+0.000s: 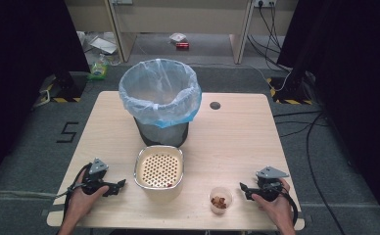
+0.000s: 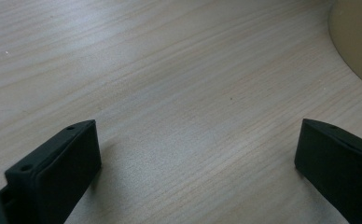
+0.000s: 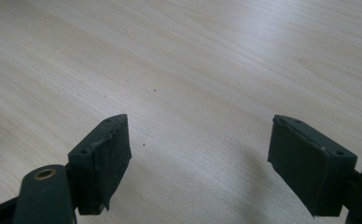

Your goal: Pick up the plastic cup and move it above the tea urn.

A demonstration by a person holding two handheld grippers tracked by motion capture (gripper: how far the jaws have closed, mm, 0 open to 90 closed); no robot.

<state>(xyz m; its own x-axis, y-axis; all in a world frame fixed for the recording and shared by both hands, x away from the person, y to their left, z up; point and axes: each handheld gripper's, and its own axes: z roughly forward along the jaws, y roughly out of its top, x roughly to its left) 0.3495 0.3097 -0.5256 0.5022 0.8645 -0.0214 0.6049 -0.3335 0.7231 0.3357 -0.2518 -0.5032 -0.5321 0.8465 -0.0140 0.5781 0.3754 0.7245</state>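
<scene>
Pale wood table (image 1: 237,142) across the middle of the high view. Upper centre: grey waste bin (image 1: 159,129) lined with a translucent blue-white bag (image 1: 159,88), nothing discernible inside. Just below it, centre frame: rectangular metal tray (image 1: 159,169) with a perforated insert, one small reddish bit at its lower right corner. Lower right of the tray, near the bottom edge: small clear plastic cup (image 1: 220,199) with brown pieces at its bottom. Lower left: left gripper (image 1: 121,184) in a hand, tips toward the tray, close beside it but not touching. Lower right: right gripper (image 1: 243,187), tips toward the cup, near yet apart from it.

Left gripper view: jaws wide apart, bare wood between; curved pale tray wall (image 2: 356,42) at upper right.

Right gripper view: jaws spread wide over bare tabletop, nothing between.
</scene>
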